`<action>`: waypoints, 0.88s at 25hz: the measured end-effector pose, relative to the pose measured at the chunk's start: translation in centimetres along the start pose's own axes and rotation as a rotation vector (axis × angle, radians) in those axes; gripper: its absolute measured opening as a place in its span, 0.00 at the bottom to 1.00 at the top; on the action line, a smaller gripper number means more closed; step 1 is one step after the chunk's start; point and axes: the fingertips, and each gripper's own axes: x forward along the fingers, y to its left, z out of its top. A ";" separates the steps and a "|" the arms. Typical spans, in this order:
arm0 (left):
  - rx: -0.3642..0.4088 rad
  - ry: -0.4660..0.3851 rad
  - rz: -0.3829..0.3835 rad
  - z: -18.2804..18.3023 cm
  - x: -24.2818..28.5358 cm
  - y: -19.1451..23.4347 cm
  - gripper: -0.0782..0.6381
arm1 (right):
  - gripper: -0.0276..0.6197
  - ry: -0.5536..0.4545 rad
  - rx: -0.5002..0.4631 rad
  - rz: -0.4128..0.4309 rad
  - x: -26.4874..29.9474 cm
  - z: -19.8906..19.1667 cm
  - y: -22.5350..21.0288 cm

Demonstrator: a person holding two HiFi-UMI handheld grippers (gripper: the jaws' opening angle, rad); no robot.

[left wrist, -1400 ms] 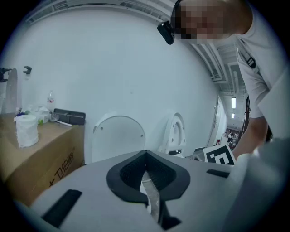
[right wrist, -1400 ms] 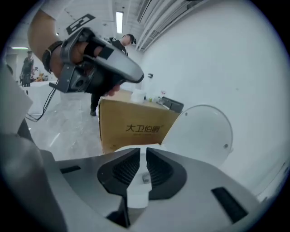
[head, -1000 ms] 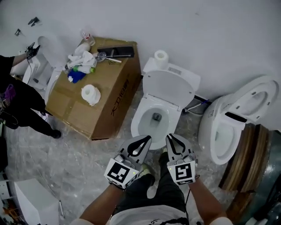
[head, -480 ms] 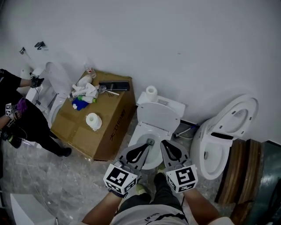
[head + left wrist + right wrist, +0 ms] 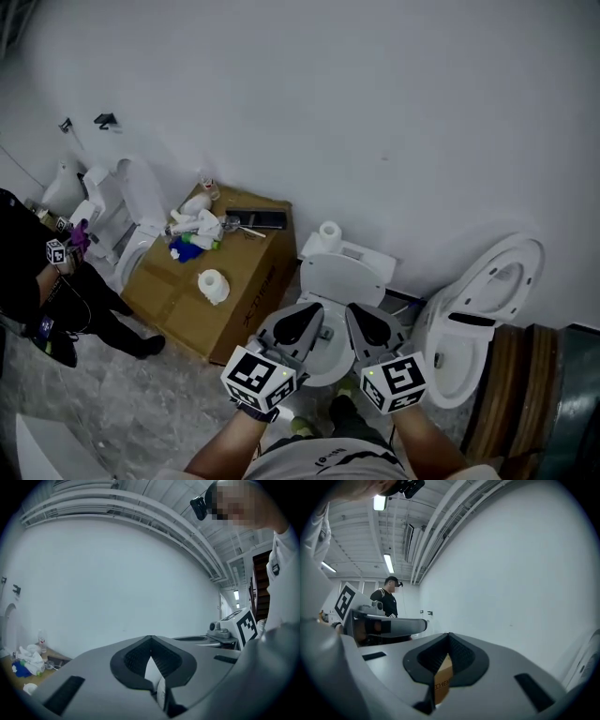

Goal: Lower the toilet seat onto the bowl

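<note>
Both jaws closed empty, left gripper (image 5: 309, 319) and right gripper (image 5: 361, 314) now overlapping toilet (image 5: 342, 272)

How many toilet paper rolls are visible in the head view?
2. One roll sits on the cardboard box; the other roll stands on the middle toilet's tank. More may hide in the clutter.

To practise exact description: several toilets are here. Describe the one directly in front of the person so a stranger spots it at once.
Against the white wall lies a big cardboard box; the toilet stands upright just right of it. Unlike the tilted toilet further right, it carries a paper roll on its tank.
</note>
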 end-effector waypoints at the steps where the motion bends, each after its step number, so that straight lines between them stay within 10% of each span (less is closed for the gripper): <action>1: 0.001 -0.003 -0.001 0.4 0.2 0.0 0.12 | 0.07 -0.005 -0.007 0.001 0.0 0.4 -0.1; 22: -0.018 -0.019 0.007 0.2 2.2 0.5 0.12 | 0.07 -0.025 -0.013 0.001 1.4 1.4 -1.5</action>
